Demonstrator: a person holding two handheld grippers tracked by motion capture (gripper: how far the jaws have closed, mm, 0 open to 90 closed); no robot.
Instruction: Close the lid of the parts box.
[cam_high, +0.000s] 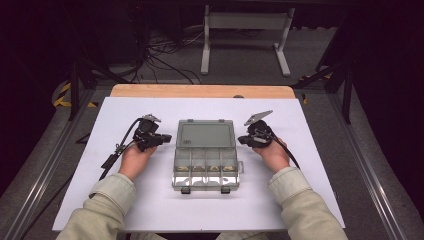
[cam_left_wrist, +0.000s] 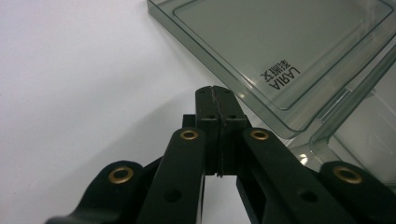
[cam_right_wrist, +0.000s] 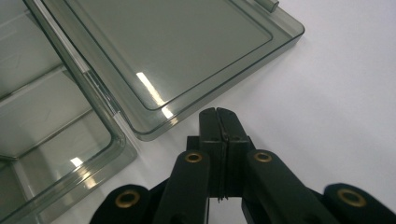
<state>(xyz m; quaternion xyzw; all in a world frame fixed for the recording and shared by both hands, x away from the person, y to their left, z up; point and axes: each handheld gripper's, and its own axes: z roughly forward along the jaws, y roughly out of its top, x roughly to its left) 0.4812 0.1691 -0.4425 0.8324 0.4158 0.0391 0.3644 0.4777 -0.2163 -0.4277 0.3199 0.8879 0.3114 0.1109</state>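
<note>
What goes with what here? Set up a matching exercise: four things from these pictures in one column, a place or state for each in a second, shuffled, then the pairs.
Things
1. left gripper
2. right gripper
3. clear grey plastic compartment box
4. box's flat clear lid

Places or states
A. laid open flat on the table, beyond the compartments
B. shut, at the box's right side
C. divided into compartments, nearest the person
D. shut, at the box's left side

Pairs: 1-D, 2-B, 3-C, 4-A

Beige sleeves (cam_high: 106, 200); black grippers with brass rivets (cam_left_wrist: 189, 135).
</note>
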